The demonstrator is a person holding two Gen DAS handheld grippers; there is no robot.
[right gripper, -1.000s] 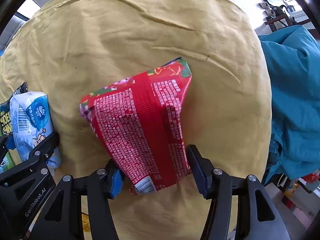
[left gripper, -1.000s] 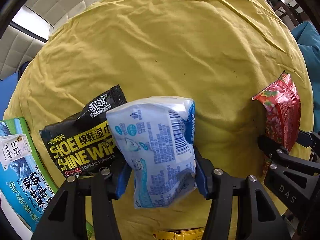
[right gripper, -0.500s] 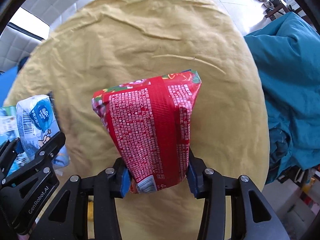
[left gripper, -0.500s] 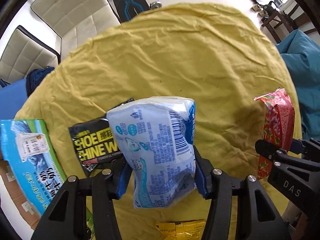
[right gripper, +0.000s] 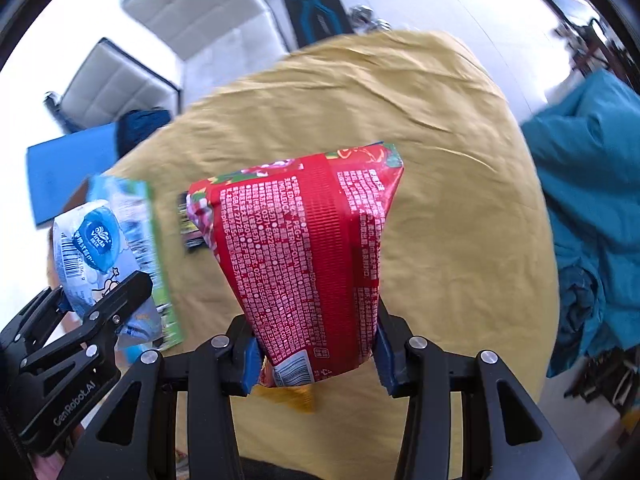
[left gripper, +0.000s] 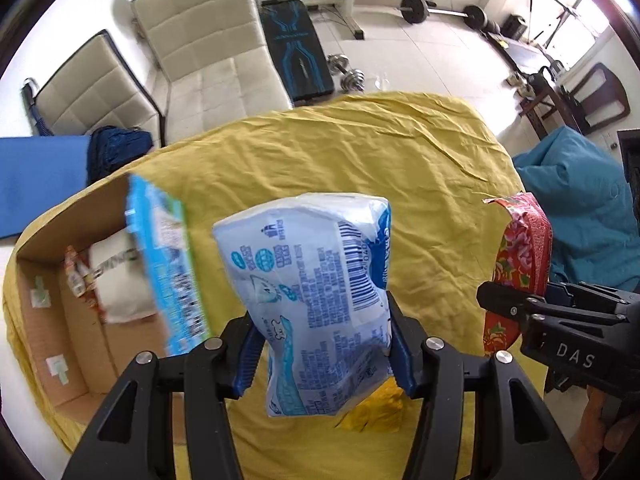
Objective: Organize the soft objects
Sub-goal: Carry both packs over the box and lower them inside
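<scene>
Left gripper [left gripper: 324, 354] pinching white-blue tissue pack [left gripper: 312, 292], held above yellow cloth [left gripper: 360, 160]. Right gripper [right gripper: 316, 354] clamped on red pack [right gripper: 304, 256], also aloft.

Risks: both wrappers slick glossy film, pinched only at lower end; the packs could slide out or sag. Squeezing harder likely just dents them.

Box [left gripper: 60, 320] at cloth's left edge: stiff cardboard, already part full. Entry tight; pack may snag on wall.

Cloth wrinkled, soft. Both packs pillow-shaped, crinkly.

Glossy plastic tissue pack [left gripper: 316, 280], crinkly red foil packet [right gripper: 312, 248], wrinkled yellow cloth [left gripper: 360, 152]
</scene>
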